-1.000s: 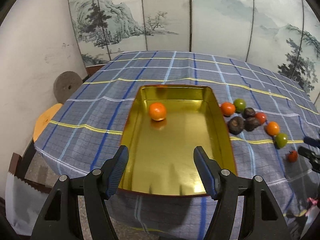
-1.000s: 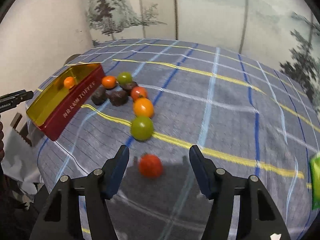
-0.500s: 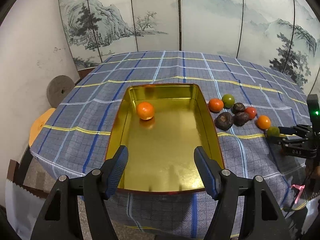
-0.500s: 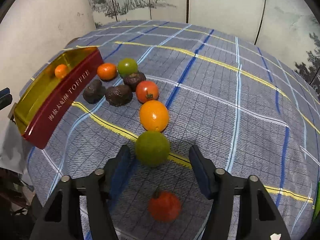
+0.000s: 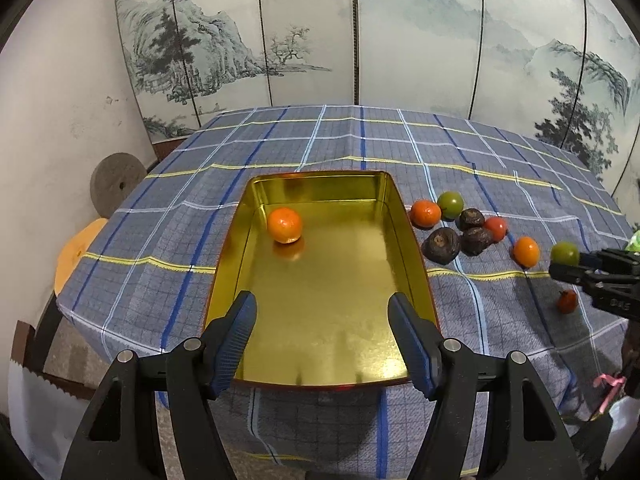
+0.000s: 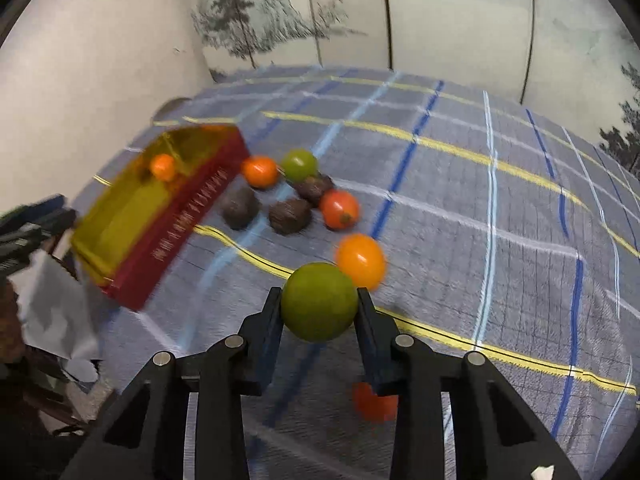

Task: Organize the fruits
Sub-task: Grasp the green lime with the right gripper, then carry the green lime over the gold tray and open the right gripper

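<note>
The green fruit (image 6: pixel 319 301) sits clamped between the two fingers of my right claw (image 6: pixel 319 308), one pad pressed on each side of it; from my left wrist camera I see the same green fruit (image 5: pixel 564 253) at the tip of that claw (image 5: pixel 576 266), near the bench's right edge, though I cannot tell whether it is clear of the cloth. Just beyond it an orange fruit (image 6: pixel 360 260) lies on the plaid cloth (image 6: pixel 480 200), and a small red fruit (image 6: pixel 374 402) shows below my right finger, partly hidden by it and blurred.

Further out is the cluster: a red tomato (image 6: pixel 339 209), three dark wrinkled fruits (image 6: pixel 290 216), a second green fruit (image 6: pixel 299 165) and a mandarin (image 6: pixel 260 171), the last one just beside the long red wall of the tin (image 6: pixel 188 216). The right wrist view is smeared, so I cannot read the lettering on that wall.

My left claw (image 5: pixel 322 340) is spread wide and holds nothing, its blue-padded fingers (image 5: pixel 234 340) hanging over the near end of the tin (image 5: pixel 224 264). The tin's gold inside holds one mandarin (image 5: pixel 284 225), toward its far left corner. The tin lies near the bench's near edge, lengthwise away from me. A painted folding screen (image 5: pixel 420 40) stands behind the bench's far edge.
</note>
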The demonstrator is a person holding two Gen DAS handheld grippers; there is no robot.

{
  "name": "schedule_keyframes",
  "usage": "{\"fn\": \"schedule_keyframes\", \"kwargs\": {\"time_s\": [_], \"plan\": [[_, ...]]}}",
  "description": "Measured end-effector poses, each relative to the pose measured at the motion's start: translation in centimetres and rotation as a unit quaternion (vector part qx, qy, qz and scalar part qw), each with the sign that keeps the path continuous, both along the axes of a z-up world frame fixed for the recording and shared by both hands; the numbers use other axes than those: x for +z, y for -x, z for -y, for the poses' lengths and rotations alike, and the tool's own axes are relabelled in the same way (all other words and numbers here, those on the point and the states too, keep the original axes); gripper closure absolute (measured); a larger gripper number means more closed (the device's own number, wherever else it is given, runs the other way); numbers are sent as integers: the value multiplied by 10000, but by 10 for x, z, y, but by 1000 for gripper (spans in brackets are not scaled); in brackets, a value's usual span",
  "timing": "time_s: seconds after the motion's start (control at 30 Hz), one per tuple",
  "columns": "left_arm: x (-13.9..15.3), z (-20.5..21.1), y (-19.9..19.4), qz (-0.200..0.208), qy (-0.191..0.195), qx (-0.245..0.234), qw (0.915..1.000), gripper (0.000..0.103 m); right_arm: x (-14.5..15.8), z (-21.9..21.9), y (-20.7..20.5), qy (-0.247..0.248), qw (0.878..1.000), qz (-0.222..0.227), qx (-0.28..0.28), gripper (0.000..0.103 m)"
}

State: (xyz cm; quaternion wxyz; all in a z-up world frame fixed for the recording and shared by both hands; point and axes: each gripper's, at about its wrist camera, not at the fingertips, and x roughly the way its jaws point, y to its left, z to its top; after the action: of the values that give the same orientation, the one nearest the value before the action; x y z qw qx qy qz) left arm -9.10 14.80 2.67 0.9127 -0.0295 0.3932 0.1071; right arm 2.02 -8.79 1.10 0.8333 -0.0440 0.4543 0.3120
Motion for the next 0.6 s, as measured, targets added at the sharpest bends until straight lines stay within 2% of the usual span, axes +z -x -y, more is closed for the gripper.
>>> {"fn": "schedule_keyframes", "kwargs": {"time_s": [0.27, 0.6], "plan": [[-2, -8, 5, -24, 40, 143, 9999, 34, 46, -38, 4, -255, 9980, 418, 406, 71], [-2, -22, 10, -21, 45, 314, 9995, 34, 51, -104, -5, -303, 9940, 398, 976, 71]]}}
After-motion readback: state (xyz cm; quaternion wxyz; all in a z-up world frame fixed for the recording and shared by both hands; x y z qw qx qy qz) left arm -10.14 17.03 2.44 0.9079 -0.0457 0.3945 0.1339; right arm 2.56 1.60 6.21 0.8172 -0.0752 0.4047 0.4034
